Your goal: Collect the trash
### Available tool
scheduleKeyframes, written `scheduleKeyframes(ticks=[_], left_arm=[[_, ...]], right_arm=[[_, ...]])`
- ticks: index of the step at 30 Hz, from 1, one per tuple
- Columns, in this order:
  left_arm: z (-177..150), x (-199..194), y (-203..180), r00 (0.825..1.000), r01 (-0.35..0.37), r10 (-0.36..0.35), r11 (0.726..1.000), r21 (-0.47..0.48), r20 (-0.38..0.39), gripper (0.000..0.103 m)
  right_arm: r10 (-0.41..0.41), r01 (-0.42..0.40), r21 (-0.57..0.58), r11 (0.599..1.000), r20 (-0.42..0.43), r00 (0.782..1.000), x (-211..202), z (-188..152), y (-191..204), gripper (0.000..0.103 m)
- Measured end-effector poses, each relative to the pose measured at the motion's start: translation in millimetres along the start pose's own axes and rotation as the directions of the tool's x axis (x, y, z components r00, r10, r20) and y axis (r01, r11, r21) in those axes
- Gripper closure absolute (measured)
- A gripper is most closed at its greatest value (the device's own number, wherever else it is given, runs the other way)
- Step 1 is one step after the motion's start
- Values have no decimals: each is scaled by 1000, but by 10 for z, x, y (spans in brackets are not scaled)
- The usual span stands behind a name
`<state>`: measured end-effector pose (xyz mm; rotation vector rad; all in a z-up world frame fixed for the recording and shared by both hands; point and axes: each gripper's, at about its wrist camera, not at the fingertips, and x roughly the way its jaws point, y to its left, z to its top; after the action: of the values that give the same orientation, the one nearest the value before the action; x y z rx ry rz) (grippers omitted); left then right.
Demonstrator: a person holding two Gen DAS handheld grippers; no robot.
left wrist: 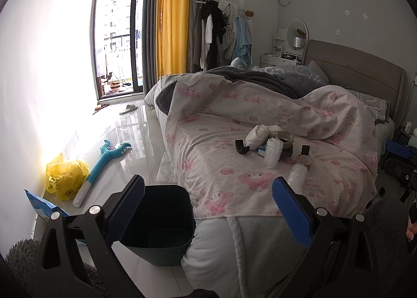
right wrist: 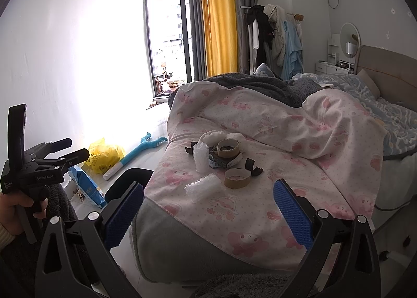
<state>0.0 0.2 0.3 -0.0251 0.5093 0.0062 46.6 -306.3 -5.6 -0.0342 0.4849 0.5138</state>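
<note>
A heap of trash lies on the pink patterned bedcover (left wrist: pixel 234 167): crumpled white tissue (left wrist: pixel 259 134), bubble wrap pieces (left wrist: pixel 273 152) (right wrist: pixel 202 186), empty brown tape rolls (right wrist: pixel 237 178) (right wrist: pixel 228 148), black curved scraps (left wrist: pixel 241 147) (right wrist: pixel 252 166) and a small box (right wrist: pixel 216 161). A dark bin (left wrist: pixel 159 222) stands on the floor by the bed's foot. My left gripper (left wrist: pixel 208 209) is open and empty, above the bin and bed corner. My right gripper (right wrist: pixel 208 212) is open and empty, short of the trash. The left gripper's body (right wrist: pixel 36 167) shows at the left of the right wrist view.
On the floor by the left wall lie a yellow plastic bag (left wrist: pixel 65 175), a blue toy (left wrist: pixel 104 165), a blue packet (right wrist: pixel 88 188) and a slipper (left wrist: pixel 129 108). A grey rug (left wrist: pixel 20 259) lies near me. Clothes rack, dresser and headboard stand behind.
</note>
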Motion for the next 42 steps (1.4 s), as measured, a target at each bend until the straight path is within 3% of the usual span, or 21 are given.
scheduleKeyframes(ticks=[42], left_arm=[[-80, 37, -64, 1000, 1, -1, 1000, 7, -21, 3]], right_arm=[[-5, 5, -17, 1000, -10, 1000, 41, -37, 68, 3]])
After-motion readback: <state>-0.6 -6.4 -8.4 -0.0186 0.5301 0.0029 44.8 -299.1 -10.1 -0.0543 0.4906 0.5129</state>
